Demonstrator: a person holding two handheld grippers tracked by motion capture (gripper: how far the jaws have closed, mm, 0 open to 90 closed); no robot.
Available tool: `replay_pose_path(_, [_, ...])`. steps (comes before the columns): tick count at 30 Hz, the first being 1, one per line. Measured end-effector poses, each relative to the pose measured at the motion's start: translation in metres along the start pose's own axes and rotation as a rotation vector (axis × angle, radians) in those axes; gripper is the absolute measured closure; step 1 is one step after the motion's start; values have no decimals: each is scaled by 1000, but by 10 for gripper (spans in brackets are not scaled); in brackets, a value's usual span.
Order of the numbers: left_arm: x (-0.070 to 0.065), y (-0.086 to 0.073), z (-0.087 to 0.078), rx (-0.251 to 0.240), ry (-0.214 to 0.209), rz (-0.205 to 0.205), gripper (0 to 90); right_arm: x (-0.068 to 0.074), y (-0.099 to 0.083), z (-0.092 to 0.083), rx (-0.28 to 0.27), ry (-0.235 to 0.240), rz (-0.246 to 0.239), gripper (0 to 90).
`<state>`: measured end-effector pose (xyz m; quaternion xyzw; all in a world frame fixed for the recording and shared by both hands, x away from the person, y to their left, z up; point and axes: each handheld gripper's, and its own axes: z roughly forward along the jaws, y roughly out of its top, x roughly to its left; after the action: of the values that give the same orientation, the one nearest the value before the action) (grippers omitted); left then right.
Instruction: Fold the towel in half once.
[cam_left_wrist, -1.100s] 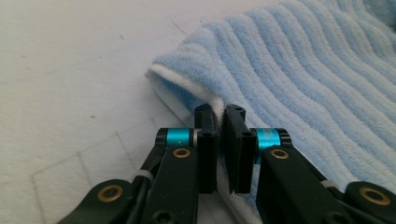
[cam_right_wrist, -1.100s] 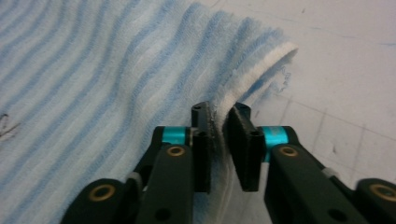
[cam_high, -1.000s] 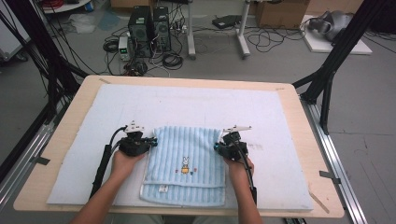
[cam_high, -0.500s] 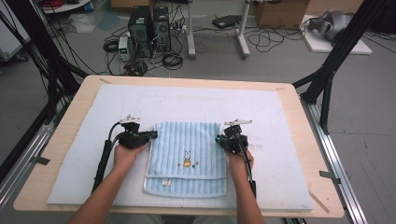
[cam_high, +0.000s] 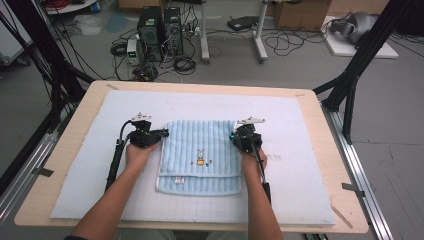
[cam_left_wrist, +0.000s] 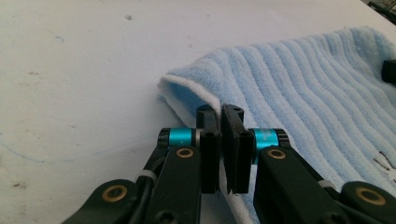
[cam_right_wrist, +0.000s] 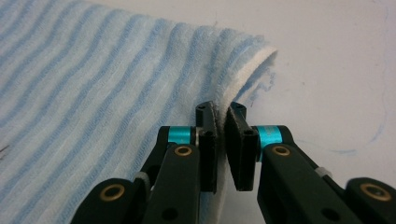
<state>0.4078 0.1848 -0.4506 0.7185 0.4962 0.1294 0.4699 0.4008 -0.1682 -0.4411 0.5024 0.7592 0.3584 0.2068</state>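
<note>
Between the two tools, on the white mat (cam_high: 90, 165) that covered the wooden tabletop (cam_high: 327, 150), lay the light blue striped towel (cam_high: 200, 145), folded so that a doubled layer showed along its near edge. The left tool (cam_high: 162, 133) sat at the towel's far left corner and the right tool (cam_high: 234, 135) at its far right corner, each held in one of the person's hands, with forearms coming in from the near side.

Seen from the left gripper view, the left tool (cam_left_wrist: 223, 112) had its black jaws pressed together on the white-bound hem of the towel (cam_left_wrist: 299, 88), the cloth rising in a small fold just beyond the jaw tips. Seen from the right gripper view, the right tool (cam_right_wrist: 221, 109) likewise pinched the hem of the towel (cam_right_wrist: 93, 79), with the corner curled up beside the jaws. Both tools were thus closed on the fabric, well apart from each other across the towel's width.

A small embroidered figure (cam_high: 200, 155), too small to make out, sat near the middle of the towel's upper face, with a few tiny coloured marks beside it; no writing could be read. Faint blue pen lines showed on the mat in both gripper views.

Beyond the tabletop, two dark computer towers (cam_high: 160, 25) stood on the floor among loose cables.
</note>
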Motion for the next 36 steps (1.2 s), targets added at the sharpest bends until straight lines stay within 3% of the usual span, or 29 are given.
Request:
replay_pose_path(2, [-1,-1,1,12,18,24,781,1,0,3,12,-19,4,744])
replay_pose_path(5, [1,-1,-4,32,38,-2,532,-2,-1,0,17,-11,40,539])
replay_pose_path(7, [1,-2,-9,29,28,-2,487,-5,-1,-7,14,18,71,466])
replay_pose_path(10, [-3,-7,-18,-7,3,23,471,-5,-1,-19,-9,36,56,415])
replay_pose_path(15, [-8,-13,-30,-5,-38,59,441,-1,-9,-38,-41,79,17,385])
replay_pose_path(17, [-10,-15,-35,-27,-59,67,446,1,-13,-45,-47,99,3,380])
replay_pose_path(21, [-15,-20,-42,7,-99,85,446,4,-23,-60,-45,103,-22,386])
replay_pose_path(26, [-21,-30,-54,-21,-137,108,452,12,-39,-75,-35,120,-81,422])
replay_pose_path(27, [-23,-33,-56,-10,-139,116,452,13,-43,-78,-38,129,-80,432])
replay_pose_path(29, [-24,-39,-62,-33,-151,119,455,15,-51,-84,-39,150,-75,460])
replay_pose_path(33, [-24,-46,-70,-14,-151,121,465,17,-64,-92,-39,158,-88,505])
replay_pose_path(36, [-26,-53,-76,-29,-170,113,480,20,-74,-99,-36,162,-90,526])
